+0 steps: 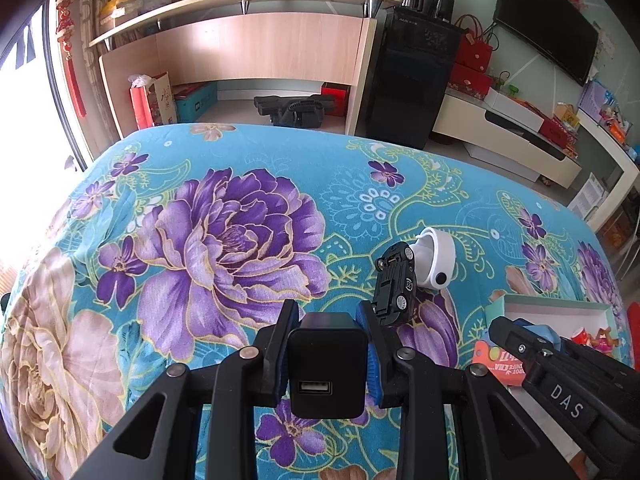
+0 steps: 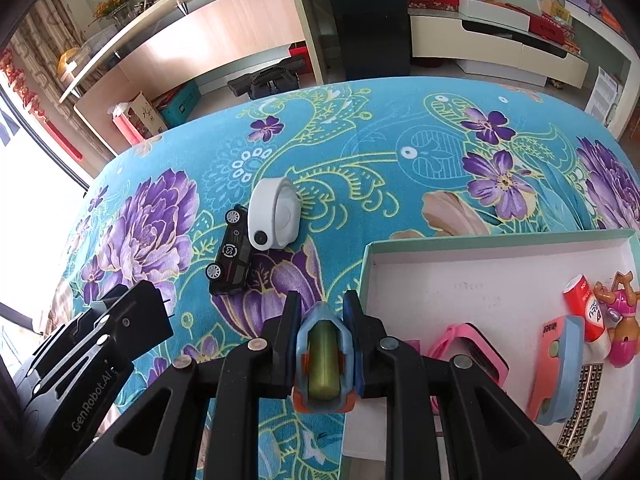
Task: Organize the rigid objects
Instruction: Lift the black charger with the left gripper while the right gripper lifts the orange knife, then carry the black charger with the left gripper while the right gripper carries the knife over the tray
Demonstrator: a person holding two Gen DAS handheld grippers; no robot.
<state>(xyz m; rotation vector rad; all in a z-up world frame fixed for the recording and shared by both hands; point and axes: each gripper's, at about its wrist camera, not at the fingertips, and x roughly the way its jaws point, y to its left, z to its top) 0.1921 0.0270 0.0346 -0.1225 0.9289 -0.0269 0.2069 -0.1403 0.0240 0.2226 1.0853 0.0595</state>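
Between the left gripper's (image 1: 328, 344) fingers, a black charger (image 1: 327, 368) is being pinched on its two sides, its USB port facing back at the camera and its long axis running along the fingers. The right view is showing what the left cannot: the charger's prongs (image 2: 167, 307) are pointing forward, past the left gripper (image 2: 132, 320), toward the car.

In the right gripper (image 2: 322, 320), a blue-and-orange toy (image 2: 325, 360) with a green roller in its middle is being clamped, long axis along the fingers and narrow end pointing forward. It is hanging over the near left corner of the box (image 2: 460, 280), at its rim. In the left view only the right gripper's (image 1: 520, 340) side and a sliver of blue are showing.

Beyond both grippers, on the flowered cloth (image 1: 224, 216), a black car (image 1: 394, 284) is lying on its side, wheels showing, its length running away from the cameras. A white camera (image 1: 434, 258) is lying against the car's far end, lens facing the cameras.

To the right, the open box (image 1: 556, 308) is sitting on the cloth. Only the right view is showing its contents well: a pink frame (image 2: 468, 350), a pink-and-blue block (image 2: 554, 368), a red tube (image 2: 584, 308), a pink figure (image 2: 620, 320) and a patterned strip (image 2: 582, 408), all toward the near right part.
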